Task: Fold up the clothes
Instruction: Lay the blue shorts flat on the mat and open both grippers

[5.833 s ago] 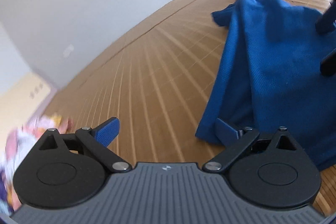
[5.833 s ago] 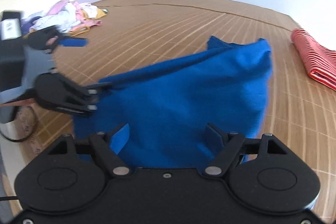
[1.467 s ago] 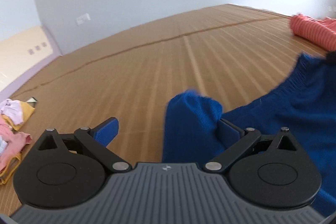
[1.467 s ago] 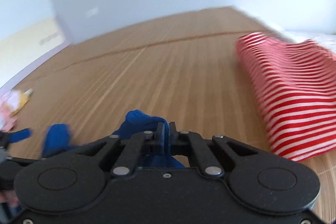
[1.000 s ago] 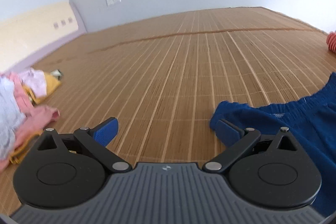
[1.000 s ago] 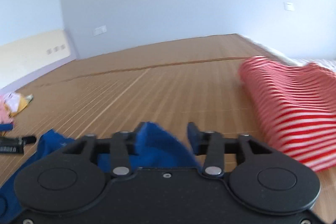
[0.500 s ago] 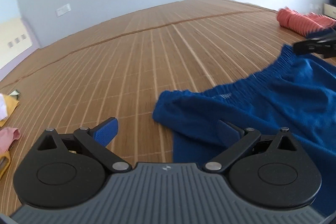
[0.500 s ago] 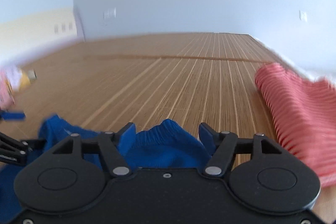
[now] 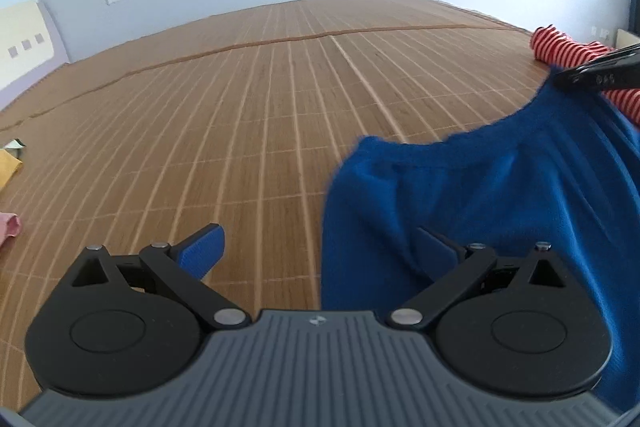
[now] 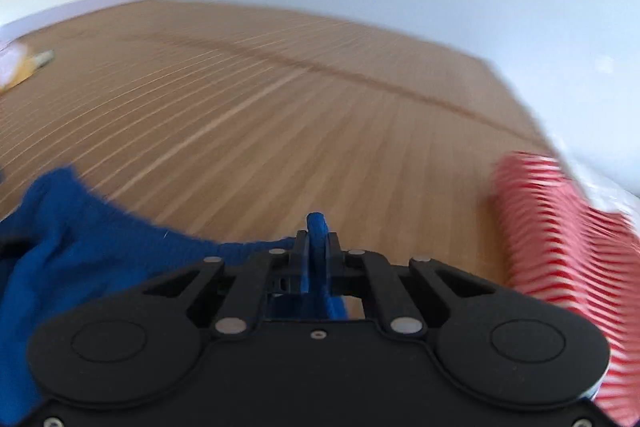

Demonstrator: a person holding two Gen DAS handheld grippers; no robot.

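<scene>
A: Blue knit, a thin fold of it, is all that sits between the jaws of the right gripper (image 10: 317,251), which stand nearly together and pinch the waistband edge of the blue shorts (image 9: 500,195). That is the first worry: so little cloth is caught that a pull sideways could slide it out and drop that corner back onto the bamboo mat (image 9: 260,115)

B: And the left gripper (image 9: 316,251)?

A: Its jaws stand wide. Its right pad lies against or under the cloth at the near corner of the shorts, while its left finger (image 9: 200,251) is over bare mat, clear of the cloth. So it holds nothing. If the right side lifts before the left has closed, I'd expect the garment to hang from one point and bunch instead of spreading flat

B: Could the left close on the wrong layer?

A: It could. The shorts look doubled near that pad, and the right wrist view is blurred, so I cannot tell how many layers are there. Catching only the top one would twist the fold

B: Where is the garment overall?

A: On the mat, stretched between the two grippers, its waistband curving from the left one up toward the right one. Just beyond the right gripper lies a red-and-white striped garment (image 10: 560,227); a wide sweep that way might drag the shorts over it. A pile of other clothes (image 9: 8,183) sits well apart at the left edge
</scene>
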